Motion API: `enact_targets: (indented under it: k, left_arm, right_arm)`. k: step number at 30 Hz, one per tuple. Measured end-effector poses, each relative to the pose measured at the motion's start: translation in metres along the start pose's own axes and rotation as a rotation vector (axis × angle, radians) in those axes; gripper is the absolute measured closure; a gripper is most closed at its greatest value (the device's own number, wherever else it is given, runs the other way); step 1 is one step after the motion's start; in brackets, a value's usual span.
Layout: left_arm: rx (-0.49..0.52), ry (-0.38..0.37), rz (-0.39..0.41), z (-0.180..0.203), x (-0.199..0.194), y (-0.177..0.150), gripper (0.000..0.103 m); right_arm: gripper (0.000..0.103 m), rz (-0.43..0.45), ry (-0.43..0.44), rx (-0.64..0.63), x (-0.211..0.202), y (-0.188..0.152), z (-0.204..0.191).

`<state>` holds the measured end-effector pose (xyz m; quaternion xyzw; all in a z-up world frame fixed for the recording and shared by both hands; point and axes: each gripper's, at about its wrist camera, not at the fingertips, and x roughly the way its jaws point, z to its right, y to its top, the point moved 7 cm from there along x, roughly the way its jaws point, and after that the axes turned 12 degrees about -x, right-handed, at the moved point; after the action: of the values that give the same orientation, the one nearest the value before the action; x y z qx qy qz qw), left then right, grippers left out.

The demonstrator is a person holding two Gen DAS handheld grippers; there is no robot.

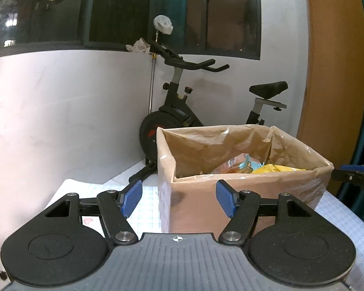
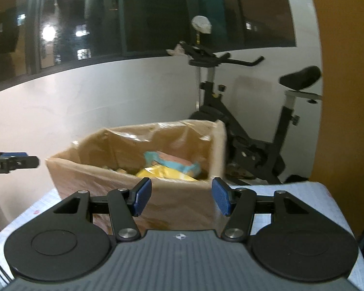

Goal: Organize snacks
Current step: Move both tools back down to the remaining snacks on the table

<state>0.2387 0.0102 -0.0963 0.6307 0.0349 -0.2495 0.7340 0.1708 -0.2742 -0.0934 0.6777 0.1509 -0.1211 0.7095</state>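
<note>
here we hold both tools level before the cardboard box [image 1: 242, 169] on the table [image 1: 148, 206], the left gripper [image 1: 179, 200] and right gripper [image 2: 181, 196] each spread wide and empty. the snacks [image 2: 167, 168] already lie inside the box, so we judge the sorting nearly done, or between picks. next we would need to find any packet left outside, though none shows here.

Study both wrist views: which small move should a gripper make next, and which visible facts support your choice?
Probably ease the right gripper forward and over the cardboard box rim toward the yellow packet. Both it and the left gripper are open and hold nothing, each short of the box's near wall. The teal-edged packet lies behind the yellow one, so yellow looks easier to reach.
</note>
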Motion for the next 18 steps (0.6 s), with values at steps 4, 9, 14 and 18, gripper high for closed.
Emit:
enact_targets:
  k: [4, 9, 14, 18]
  left_arm:
    - [-0.003, -0.001, 0.029, -0.001, 0.000, 0.002, 0.033]
    - [-0.021, -0.013, 0.035, -0.002, 0.002, -0.011, 0.033]
    - [0.001, -0.001, -0.037, -0.004, 0.016, -0.052, 0.033]
    - [-0.014, 0.013, -0.113, -0.008, 0.033, -0.086, 0.034]
  right_arm:
    - [0.044, -0.005, -0.041, 0.010, -0.001, -0.011, 0.013]
    - [0.044, -0.020, -0.064, 0.035, 0.000, -0.032, 0.025]
    - [0.044, -0.067, -0.063, 0.032, 0.010, -0.068, 0.024]
    - [0.044, -0.135, -0.045, 0.025, 0.022, -0.101, 0.020]
